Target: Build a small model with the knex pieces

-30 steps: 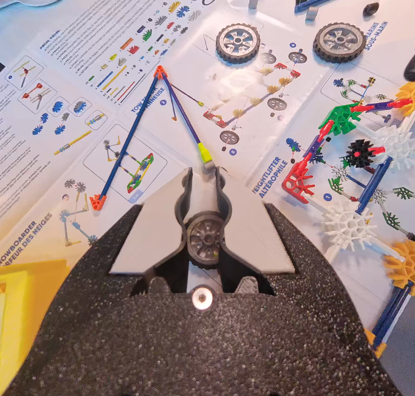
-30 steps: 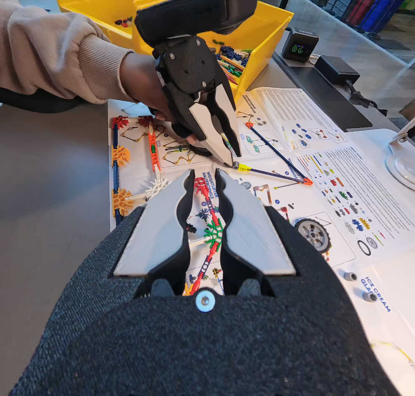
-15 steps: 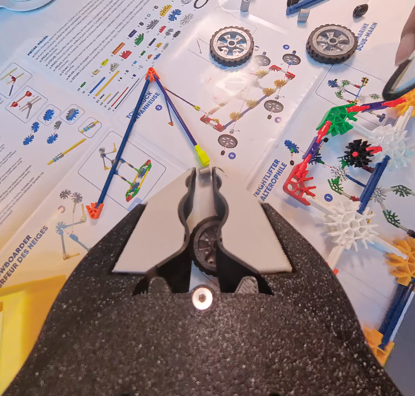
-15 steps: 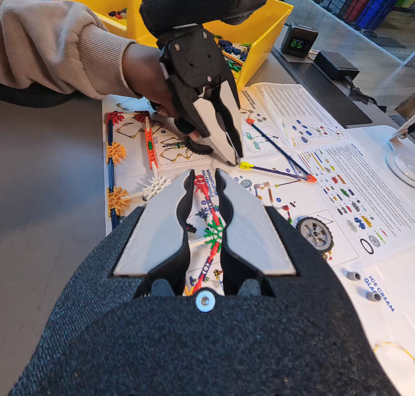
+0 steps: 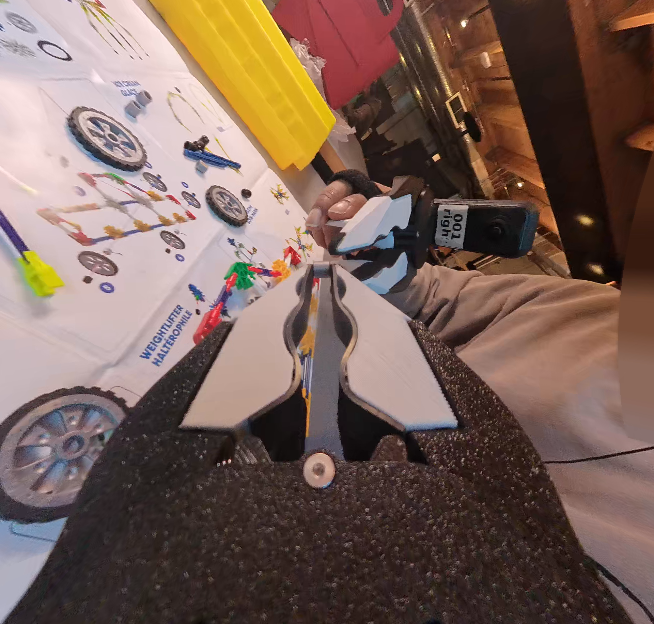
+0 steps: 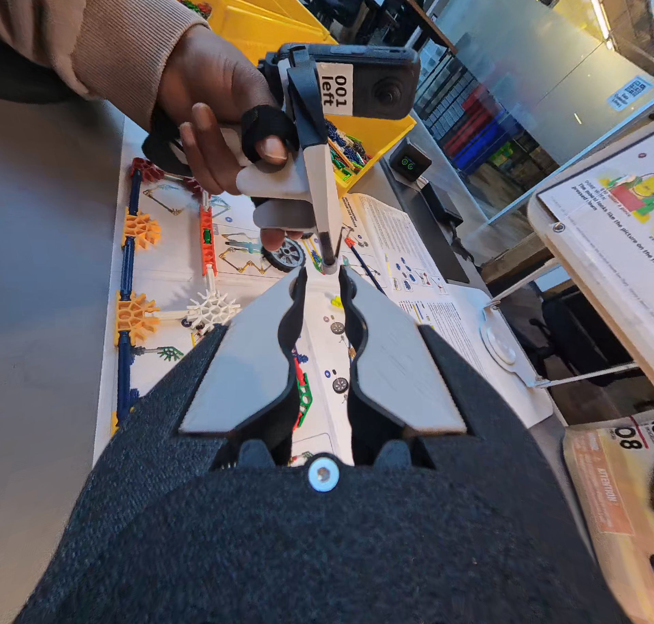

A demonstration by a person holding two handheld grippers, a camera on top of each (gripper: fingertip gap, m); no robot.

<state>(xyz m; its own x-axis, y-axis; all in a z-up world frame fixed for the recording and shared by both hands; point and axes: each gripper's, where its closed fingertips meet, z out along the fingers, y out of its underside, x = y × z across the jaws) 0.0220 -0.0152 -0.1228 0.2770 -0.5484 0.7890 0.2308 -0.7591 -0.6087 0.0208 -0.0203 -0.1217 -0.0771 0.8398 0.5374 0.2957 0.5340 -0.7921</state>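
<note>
a: left gripper, how wide?
b: almost pressed together. pinching a small grey piece right at the tips, pointing down toward the instruction sheet spread over the counter.

a: and the right gripper?
b: spread a little, gripping nothing. tips on either side of that same grey piece, just beside it. touching or not, cannot tell.

a: nearest things below?
b: a grey wheel with a black tyre flat on the sheet, just behind the left gripper in the right wrist view. a yellow-green connector on a dark rod, farther along the sheet. a rod-and-connector model in orange, white and blue, along the sheet's edge toward the bare counter.

a: farther off?
b: two more wheels on the sheet, well apart from both grippers. a yellow bin beside the sheet, toward the counter's far edge.
</note>
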